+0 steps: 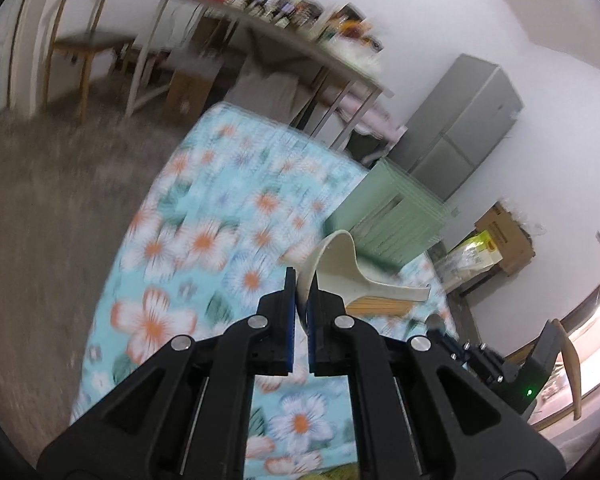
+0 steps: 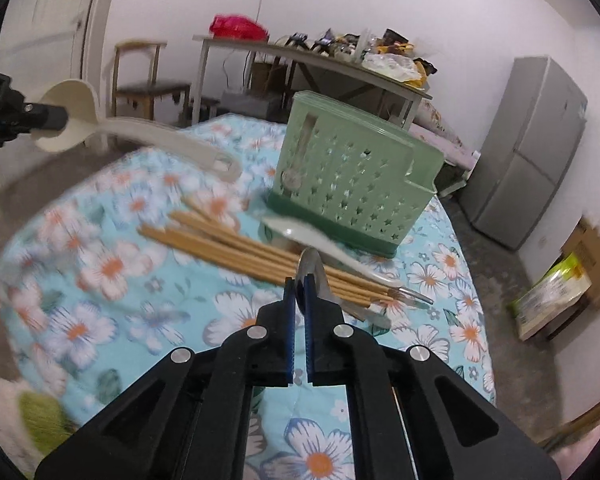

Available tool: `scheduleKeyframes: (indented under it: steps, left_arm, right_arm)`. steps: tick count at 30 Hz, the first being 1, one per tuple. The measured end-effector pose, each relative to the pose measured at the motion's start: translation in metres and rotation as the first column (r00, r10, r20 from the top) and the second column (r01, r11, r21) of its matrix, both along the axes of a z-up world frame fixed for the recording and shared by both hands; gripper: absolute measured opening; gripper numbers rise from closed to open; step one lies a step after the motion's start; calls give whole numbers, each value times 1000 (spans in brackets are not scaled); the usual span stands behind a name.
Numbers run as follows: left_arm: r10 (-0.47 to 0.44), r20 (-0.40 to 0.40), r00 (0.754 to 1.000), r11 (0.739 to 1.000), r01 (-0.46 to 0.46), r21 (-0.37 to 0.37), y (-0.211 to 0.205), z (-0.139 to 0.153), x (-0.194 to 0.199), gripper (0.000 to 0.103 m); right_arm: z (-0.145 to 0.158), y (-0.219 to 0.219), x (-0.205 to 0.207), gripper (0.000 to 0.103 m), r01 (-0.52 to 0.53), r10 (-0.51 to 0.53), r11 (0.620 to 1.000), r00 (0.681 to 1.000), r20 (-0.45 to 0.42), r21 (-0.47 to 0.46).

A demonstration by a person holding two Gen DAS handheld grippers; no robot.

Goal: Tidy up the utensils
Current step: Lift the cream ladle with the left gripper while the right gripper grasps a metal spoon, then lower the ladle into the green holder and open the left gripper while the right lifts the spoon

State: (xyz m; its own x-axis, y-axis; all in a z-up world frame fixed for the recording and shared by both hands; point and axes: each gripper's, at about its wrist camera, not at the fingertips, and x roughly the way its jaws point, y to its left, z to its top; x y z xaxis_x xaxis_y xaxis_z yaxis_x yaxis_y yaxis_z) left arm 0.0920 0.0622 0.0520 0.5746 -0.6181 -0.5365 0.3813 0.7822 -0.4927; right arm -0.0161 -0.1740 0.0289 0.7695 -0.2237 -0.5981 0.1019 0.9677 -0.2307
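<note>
In the left wrist view my left gripper [image 1: 302, 280] is shut on the bowl rim of a cream plastic ladle [image 1: 336, 260], held above the floral tablecloth [image 1: 204, 220] with its handle pointing right. The right wrist view shows that ladle [image 2: 140, 132] in the air at upper left. My right gripper [image 2: 299, 284] is shut on the bowl of a metal spoon [image 2: 311, 266], whose handle trails down to the right. Beneath it lie several wooden chopsticks [image 2: 240, 248] and a white spoon [image 2: 312, 236]. A green perforated utensil holder [image 2: 352, 172] stands upright just behind them.
A grey fridge [image 2: 532, 152] stands at the right wall, with cardboard boxes [image 2: 560, 288] on the floor near it. A cluttered side table [image 2: 312, 56] and a wooden chair [image 2: 140, 80] stand behind the floral table. Bare floor lies to the left.
</note>
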Motion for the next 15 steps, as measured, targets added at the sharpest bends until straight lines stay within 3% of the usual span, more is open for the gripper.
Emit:
scheduleKeyframes:
  steps: [7,15]
  left_arm:
    - [-45,212,976,997,31,67,-44,70,9,3]
    - [-132,380,915,970,40,240,-110,108,26,3]
  right_arm:
    - [32,-27,-14,2,-19,4,983,997,82,185]
    - [54,-51,-20,2,-53,7,951,989,149,306]
